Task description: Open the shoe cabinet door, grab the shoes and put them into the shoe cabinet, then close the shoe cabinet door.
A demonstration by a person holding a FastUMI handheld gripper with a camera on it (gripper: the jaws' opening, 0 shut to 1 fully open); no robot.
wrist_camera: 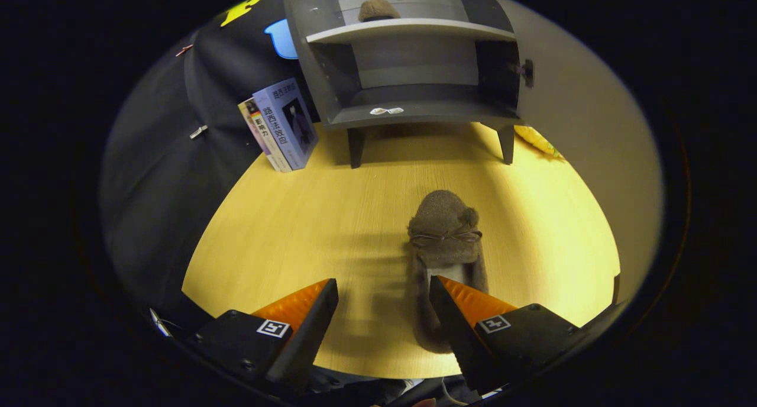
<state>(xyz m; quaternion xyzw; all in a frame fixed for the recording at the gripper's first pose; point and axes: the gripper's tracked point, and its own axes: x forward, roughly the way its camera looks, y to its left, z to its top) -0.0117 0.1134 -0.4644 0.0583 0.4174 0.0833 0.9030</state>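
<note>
1. Shoe [446, 241]: a brown fuzzy slipper with a small bow lies on the yellow wooden table [295, 229], toe towards the cabinet, heel towards the gripper [384, 291]. Its heel end sits just beside the right finger, which overlaps the inner edge of the opening; the shoe is not between the fingers.
2. The gripper's fingers stand apart with bare table between them, clamped on nothing.
3. The shoe cabinet [408, 58] stands beyond the shoe on short legs, its door [582, 117] swung wide to the right, so the opening step looks done. The lower compartment appears free.
4. The step in hand is, by my reading, grabbing this shoe. To do it well, I would shift the gripper to the right until one finger sits inside the shoe's opening and the other outside its side wall, then close on that wall near the heel. The fabric looks soft, so a deep bite should hold better than a pinch at the rim.
5. Lift level and approach the lower shelf straight on, clearing the cabinet's front lip.
6. Count: two shoes, one on the table and a second shoe [378, 9] on the upper shelf; one cabinet; two books [282, 126] leaning beside the cabinet's left leg; one gripper.
</note>
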